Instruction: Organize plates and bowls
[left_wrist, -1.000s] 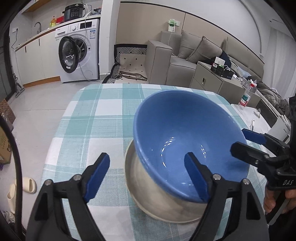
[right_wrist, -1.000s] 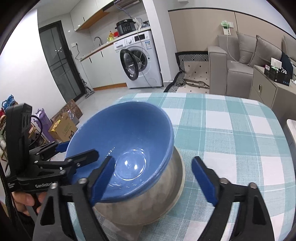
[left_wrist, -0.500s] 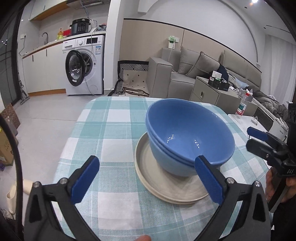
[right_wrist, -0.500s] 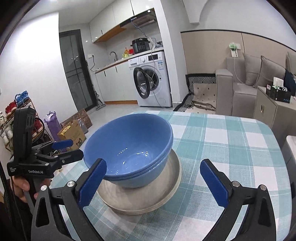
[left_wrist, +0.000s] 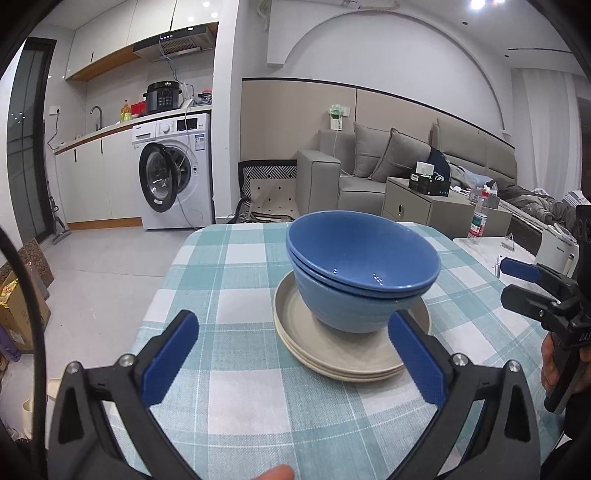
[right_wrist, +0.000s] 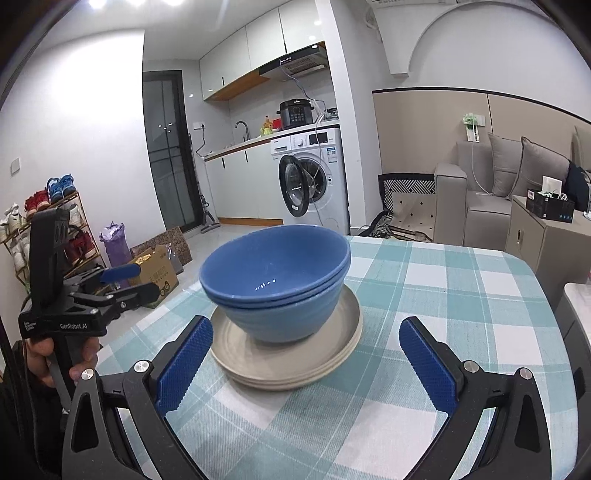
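Blue nested bowls (left_wrist: 360, 273) sit on stacked beige plates (left_wrist: 343, 354) at twelve o'clock on the checked counter (left_wrist: 229, 266); left gripper (left_wrist: 291, 358) and right gripper (right_wrist: 306, 365) both gape wide, holding nothing.

White walls, pale glossy tile floor (left_wrist: 107, 266). Table under a teal-and-white checked cloth (left_wrist: 236, 369). Kitchen run along the far wall: white cabinets (right_wrist: 236, 188), counter with tap (right_wrist: 242, 127), range hood (left_wrist: 173, 42), black cooker (left_wrist: 164, 98) on top of a white washing machine (left_wrist: 173, 173), its door ajar. Dark glass door (right_wrist: 168, 155) at left. Shoe rack (right_wrist: 55, 218) and cardboard boxes (right_wrist: 157, 267) on the floor beside it. Grey sofa (left_wrist: 365, 170) with cushions against beige wall panels (left_wrist: 388, 114); low cabinet (left_wrist: 421, 201) next to it. Recessed ceiling lights (left_wrist: 184, 9) on.
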